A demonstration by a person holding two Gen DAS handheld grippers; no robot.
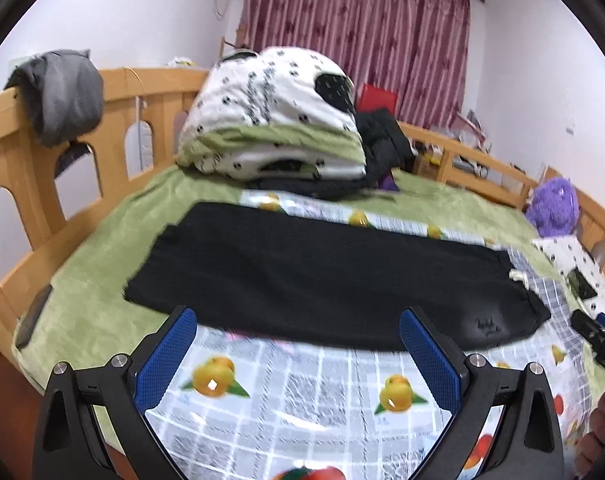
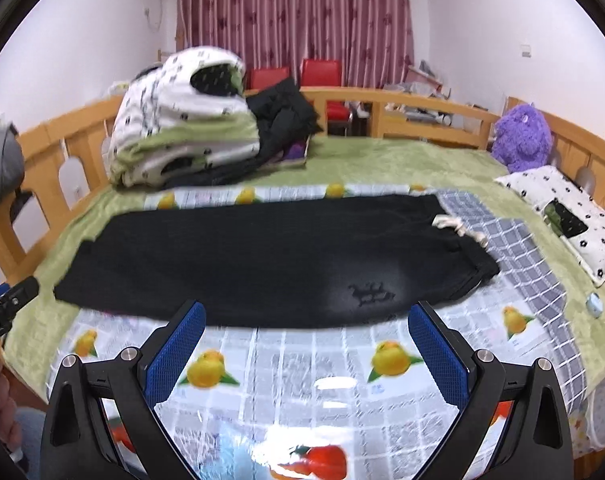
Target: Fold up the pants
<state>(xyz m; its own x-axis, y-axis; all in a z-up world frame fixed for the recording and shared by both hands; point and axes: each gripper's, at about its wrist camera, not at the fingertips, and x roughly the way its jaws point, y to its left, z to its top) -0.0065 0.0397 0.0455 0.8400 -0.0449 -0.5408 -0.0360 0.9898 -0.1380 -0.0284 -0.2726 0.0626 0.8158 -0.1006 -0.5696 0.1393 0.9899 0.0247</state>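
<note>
Black pants [image 2: 270, 256] lying flat w/ legs stacked on the fruit-print sheet [image 2: 302, 380] on the bed, left gripper [image 1: 298, 340] & right gripper [image 2: 306, 332] both wide open, holding nothing, just short of the near edge.

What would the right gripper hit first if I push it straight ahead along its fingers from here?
Most likely the near edge of the black pants, lying flat across the fruit-print sheet. The open right gripper has nothing else ahead of it, though its height above the sheet is unclear.
</note>
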